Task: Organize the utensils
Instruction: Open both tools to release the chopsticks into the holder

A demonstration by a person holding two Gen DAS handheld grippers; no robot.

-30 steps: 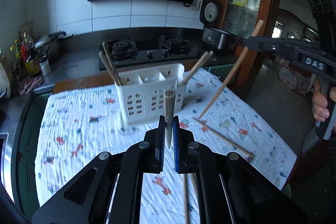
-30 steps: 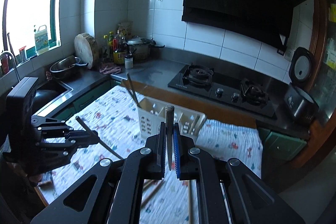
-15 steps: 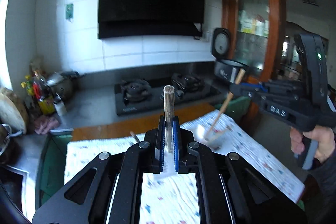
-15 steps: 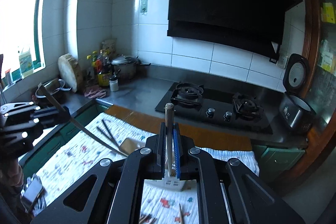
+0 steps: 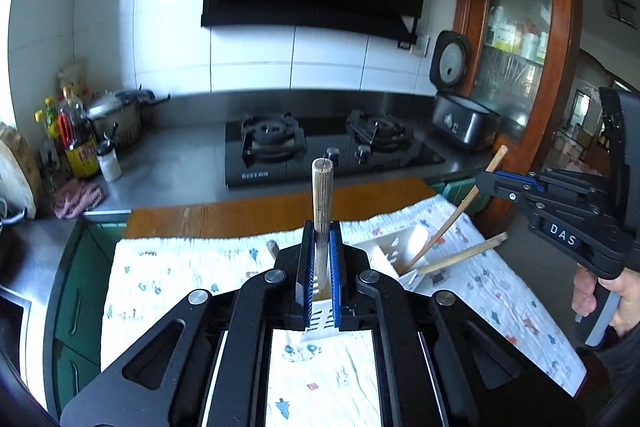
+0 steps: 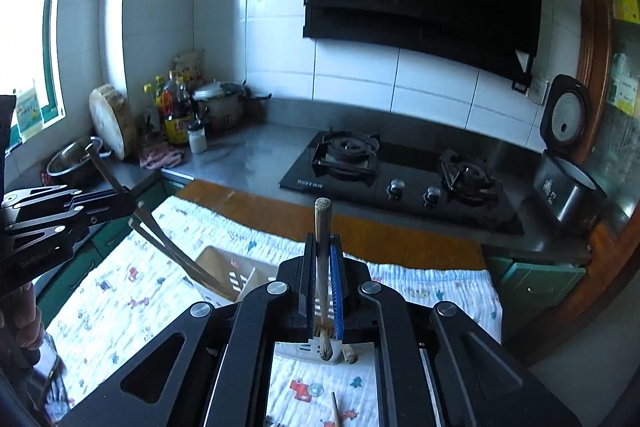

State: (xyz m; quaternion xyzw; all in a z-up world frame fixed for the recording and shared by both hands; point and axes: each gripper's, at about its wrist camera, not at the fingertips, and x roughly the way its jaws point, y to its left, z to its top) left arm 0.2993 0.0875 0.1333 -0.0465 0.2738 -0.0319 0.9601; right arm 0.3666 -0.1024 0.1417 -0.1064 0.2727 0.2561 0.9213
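Grippers are both clamping chopsticks upright: left gripper (image 5: 319, 283) pinching one chopstick (image 5: 322, 195), right gripper (image 6: 323, 291) pinching another chopstick (image 6: 322, 227), tips pointing down, likely for dropping in. White utensil caddy (image 6: 224, 269) is sitting below on the patterned cloth (image 5: 168, 275), already holding several chopsticks leaning outward.

Wooden chopsticks (image 5: 322, 199) lean, apparently, inside the white slotted holder (image 5: 394, 255) on cloth.

White utensil holder (image 5: 394, 251), tan chopsticks (image 5: 322, 195), cartoon-printed white cloth (image 5: 168, 279), black hob (image 5: 332, 151)
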